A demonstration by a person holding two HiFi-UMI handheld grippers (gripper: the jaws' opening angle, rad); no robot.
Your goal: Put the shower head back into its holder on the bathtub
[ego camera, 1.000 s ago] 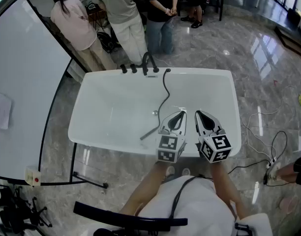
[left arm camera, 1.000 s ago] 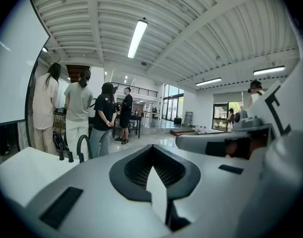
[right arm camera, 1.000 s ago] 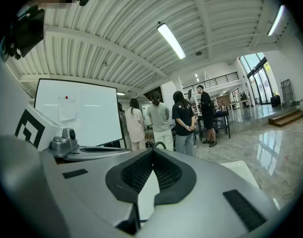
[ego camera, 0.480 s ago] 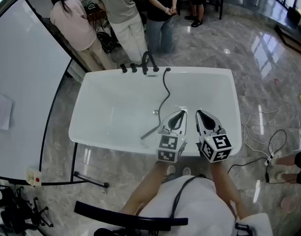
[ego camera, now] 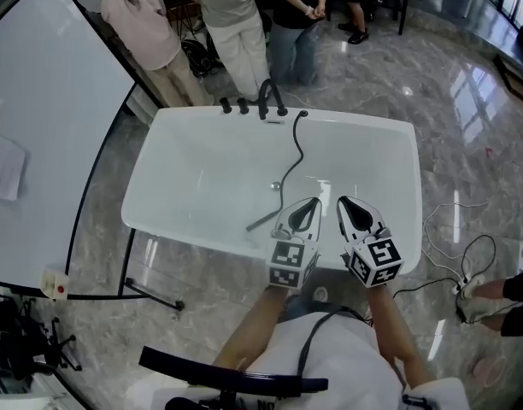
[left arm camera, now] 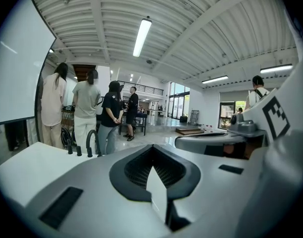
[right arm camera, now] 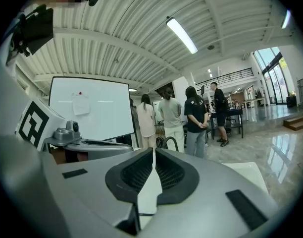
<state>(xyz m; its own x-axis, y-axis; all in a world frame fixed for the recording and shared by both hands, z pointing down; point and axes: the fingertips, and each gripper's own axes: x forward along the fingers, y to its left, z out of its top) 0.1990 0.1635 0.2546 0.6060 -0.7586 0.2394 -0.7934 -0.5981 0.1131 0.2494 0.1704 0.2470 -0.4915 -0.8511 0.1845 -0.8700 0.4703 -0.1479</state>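
The white bathtub [ego camera: 167,220] fills the middle of the head view. The shower head [ego camera: 263,222] lies on the tub floor, its dark hose [ego camera: 293,156] running up to the far rim beside the black faucet [ego camera: 266,101] and knobs. My left gripper [ego camera: 315,202] and right gripper [ego camera: 343,201] hover side by side above the tub's near end, just right of the shower head, both shut and empty. In the left gripper view the jaws of the left gripper [left arm camera: 151,152] meet, with the faucet [left arm camera: 89,143] far ahead. The right gripper [right arm camera: 154,152] also stands shut.
Several people [ego camera: 232,24] stand just behind the tub's far end. A large whiteboard [ego camera: 48,143] on a black frame flanks the tub's left side. Cables [ego camera: 454,254] trail over the marble floor at right, near another person's shoe [ego camera: 475,301].
The head view has shifted, so the tub sits a little lower and nearer in the picture. Both grippers stay shut and side by side above the near end.
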